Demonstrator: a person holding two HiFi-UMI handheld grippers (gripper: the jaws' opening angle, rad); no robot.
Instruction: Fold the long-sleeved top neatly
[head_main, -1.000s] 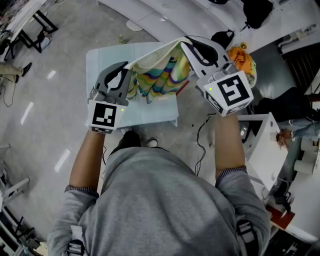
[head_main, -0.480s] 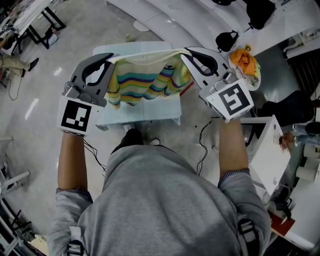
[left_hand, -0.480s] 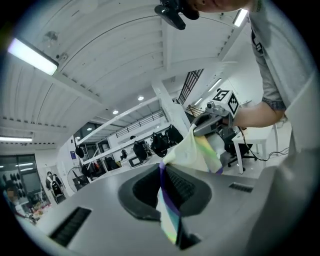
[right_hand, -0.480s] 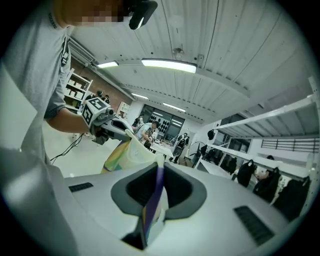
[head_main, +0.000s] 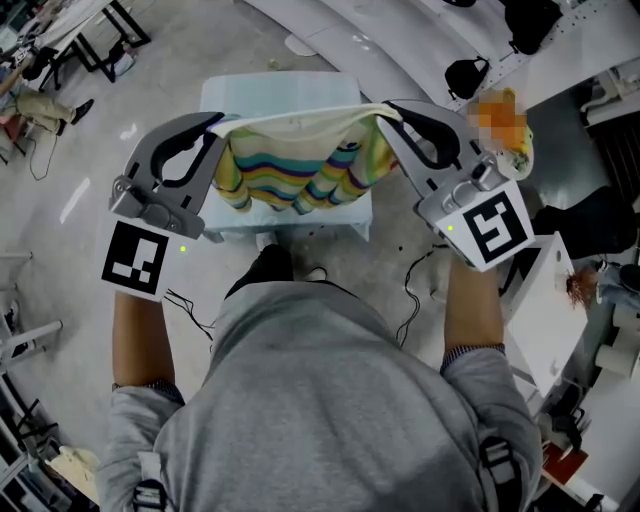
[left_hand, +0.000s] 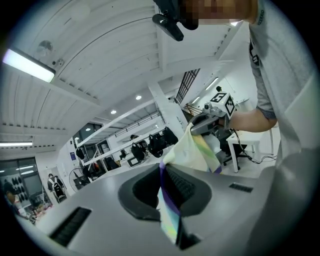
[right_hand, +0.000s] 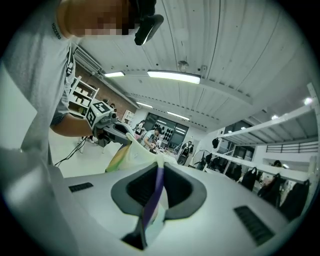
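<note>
The long-sleeved top (head_main: 300, 165), cream with yellow, green and purple stripes, hangs stretched in the air between both grippers, above the small pale blue table (head_main: 270, 92). My left gripper (head_main: 222, 122) is shut on its left end; the cloth (left_hand: 172, 207) runs pinched between the jaws. At the other end my right gripper (head_main: 383, 110) is shut on the top's edge, a purple-striped fold (right_hand: 152, 197) clamped between its jaws. Each gripper view shows the other gripper across the taut cloth. The lower part of the top dangles in folds.
The table's front edge (head_main: 290, 232) lies just below the hanging cloth, with the person's shoe (head_main: 268, 268) beneath. A white desk (head_main: 545, 310) and cables stand at the right. Black stands (head_main: 95, 40) are on the floor at upper left.
Both grippers have moved apart and toward the person, the left one rising, and the top went from bunched to stretched wide between them.
</note>
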